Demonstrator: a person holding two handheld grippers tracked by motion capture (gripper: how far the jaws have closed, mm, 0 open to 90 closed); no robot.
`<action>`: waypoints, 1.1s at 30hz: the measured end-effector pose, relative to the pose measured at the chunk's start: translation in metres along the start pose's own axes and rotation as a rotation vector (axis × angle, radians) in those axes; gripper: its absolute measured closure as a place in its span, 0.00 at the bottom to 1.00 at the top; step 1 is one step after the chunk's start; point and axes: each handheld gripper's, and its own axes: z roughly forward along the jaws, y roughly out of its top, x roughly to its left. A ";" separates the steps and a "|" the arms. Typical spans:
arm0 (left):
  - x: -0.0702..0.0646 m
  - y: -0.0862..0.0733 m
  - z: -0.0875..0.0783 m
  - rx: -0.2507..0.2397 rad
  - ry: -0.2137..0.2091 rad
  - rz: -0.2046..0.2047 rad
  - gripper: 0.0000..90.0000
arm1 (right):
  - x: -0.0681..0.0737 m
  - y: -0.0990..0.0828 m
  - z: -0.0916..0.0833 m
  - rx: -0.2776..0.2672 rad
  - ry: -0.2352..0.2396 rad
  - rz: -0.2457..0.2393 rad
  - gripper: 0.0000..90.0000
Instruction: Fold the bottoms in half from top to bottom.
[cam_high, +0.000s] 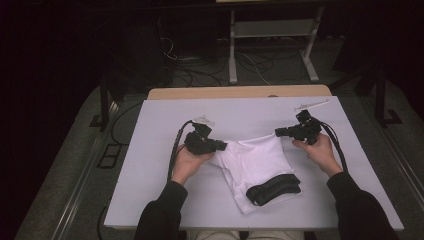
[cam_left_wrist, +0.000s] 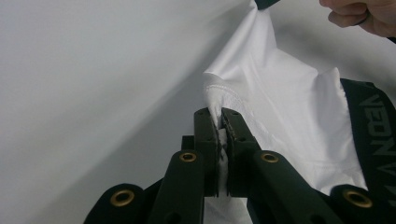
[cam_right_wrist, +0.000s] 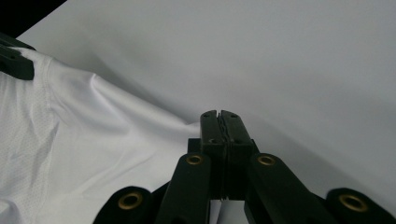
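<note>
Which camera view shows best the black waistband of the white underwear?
The high view: the whole black waistband lies on the white underwear, near the table's front edge. The left gripper view shows a strip of it with grey letters at its right edge.

The garment (cam_high: 255, 162) is plain white, with a black waistband (cam_high: 273, 188) carrying faint grey lettering. Both tongs (cam_high: 223, 146) (cam_high: 278, 133) are black with brass-coloured rivets. The counter (cam_high: 150, 165) is pale grey-white with a light wood edge at its far side. The person's sleeves (cam_high: 159, 215) are black.
</note>
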 end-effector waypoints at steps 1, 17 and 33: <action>0.001 0.002 -0.001 0.003 0.005 0.006 0.94 | 0.000 0.001 0.001 -0.002 0.002 0.007 0.98; 0.029 0.030 -0.005 0.002 0.044 0.027 0.94 | -0.005 0.008 0.008 -0.073 -0.016 0.061 0.98; 0.067 0.038 0.019 -0.032 0.110 -0.041 0.94 | -0.011 0.015 0.015 -0.110 -0.052 0.088 0.98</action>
